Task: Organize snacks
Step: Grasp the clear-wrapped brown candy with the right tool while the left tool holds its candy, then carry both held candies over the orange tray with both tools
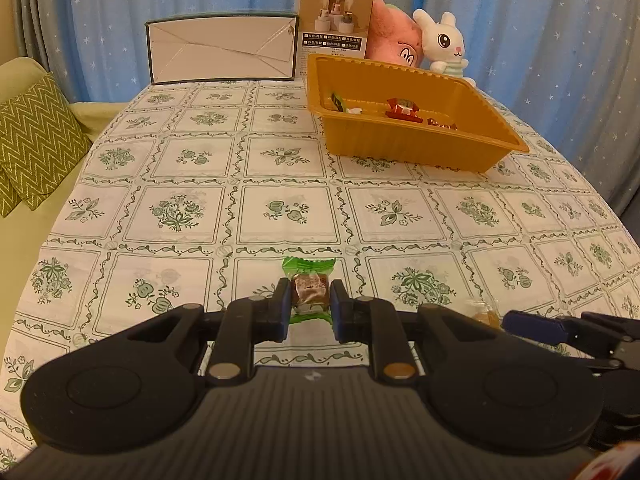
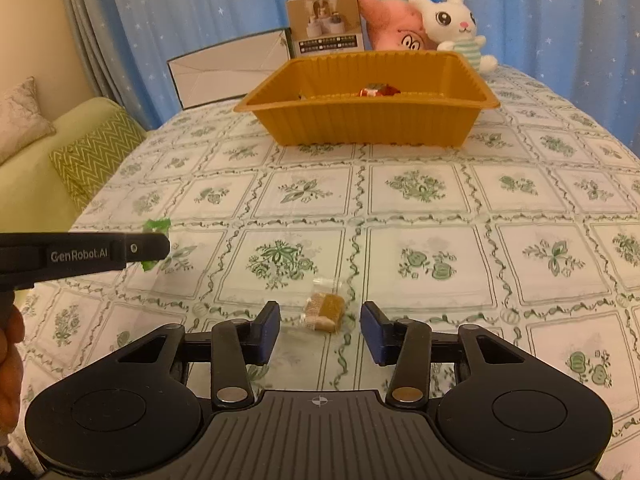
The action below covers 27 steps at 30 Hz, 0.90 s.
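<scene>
Between left tool (image 1: 310, 306) pads, green-wrapped snack (image 1: 310, 294) clenched – right view only, right tool (image 2: 320, 330) released astride clear-wrapped snack (image 2: 323, 311)

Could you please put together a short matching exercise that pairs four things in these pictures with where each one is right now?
Things:
1. green-wrapped snack
2. clear-wrapped brown snack
3. red-wrapped snack
4. white rabbit toy

Places:
A. inside the orange tray
B. at the far end of the table, behind the tray
C. clamped between the pads of the left gripper
D. lying on the tablecloth between the open jaws of the right gripper, not touched by them

Pairs: 1-C, 2-D, 3-A, 4-B
</scene>
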{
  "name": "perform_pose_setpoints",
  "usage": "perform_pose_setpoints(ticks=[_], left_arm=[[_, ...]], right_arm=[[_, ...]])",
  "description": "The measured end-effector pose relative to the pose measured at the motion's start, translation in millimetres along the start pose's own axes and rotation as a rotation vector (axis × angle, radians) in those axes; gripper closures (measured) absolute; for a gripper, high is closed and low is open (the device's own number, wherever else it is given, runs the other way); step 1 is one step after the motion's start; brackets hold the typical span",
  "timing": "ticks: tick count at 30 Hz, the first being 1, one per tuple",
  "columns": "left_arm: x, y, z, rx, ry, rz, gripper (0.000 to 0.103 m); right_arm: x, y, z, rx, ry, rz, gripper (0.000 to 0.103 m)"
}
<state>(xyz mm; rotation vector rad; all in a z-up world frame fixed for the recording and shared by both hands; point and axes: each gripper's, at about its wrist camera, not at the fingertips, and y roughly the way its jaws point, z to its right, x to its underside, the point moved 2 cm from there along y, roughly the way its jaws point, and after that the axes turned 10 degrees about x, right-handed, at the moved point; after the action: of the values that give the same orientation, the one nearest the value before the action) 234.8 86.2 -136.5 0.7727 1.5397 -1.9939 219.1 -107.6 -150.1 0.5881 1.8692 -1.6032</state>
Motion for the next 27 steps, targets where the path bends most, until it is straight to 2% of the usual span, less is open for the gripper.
perform_pose_setpoints(ticks=[3,5,6,11,16,22,27], left_arm=[[2.5,3.8,-0.3,0.003,0.001,-0.005,0.085],[3.8,6.0,-0.3,0.006,0.001,-0.008,0.085],[4.2,7.0,-0.1,0.006,0.001,-0.011,0.085],[1.9,9.8,8.2,0.021,0.022,-0.012,0.085],[-6.0,9.9,24.6,0.039,0.054,-0.002,0.085],[-30.1,7.0,45.5,0.056,0.088,0.051,0.085],[-56.5,8.3,58.5,0.066,0.098,0.091,0.085]], right_arm=[[-2.3,3.5,-4.2,0.034,-0.028,0.010,0.065],[-1.5,4.6,-7.1,0.064,-0.064,0.020,0.078],[-0.5,3.9,-7.8,0.081,-0.080,0.026,0.081],[-3.3,-3.0,0.6,0.121,-0.099,0.062,0.082],[-21.7,-17.5,21.1,0.138,-0.051,0.101,0.082],[-49.7,-31.7,45.0,0.143,0.002,0.142,0.082],[-80.8,-37.8,57.3,0.133,-0.007,0.190,0.082]])
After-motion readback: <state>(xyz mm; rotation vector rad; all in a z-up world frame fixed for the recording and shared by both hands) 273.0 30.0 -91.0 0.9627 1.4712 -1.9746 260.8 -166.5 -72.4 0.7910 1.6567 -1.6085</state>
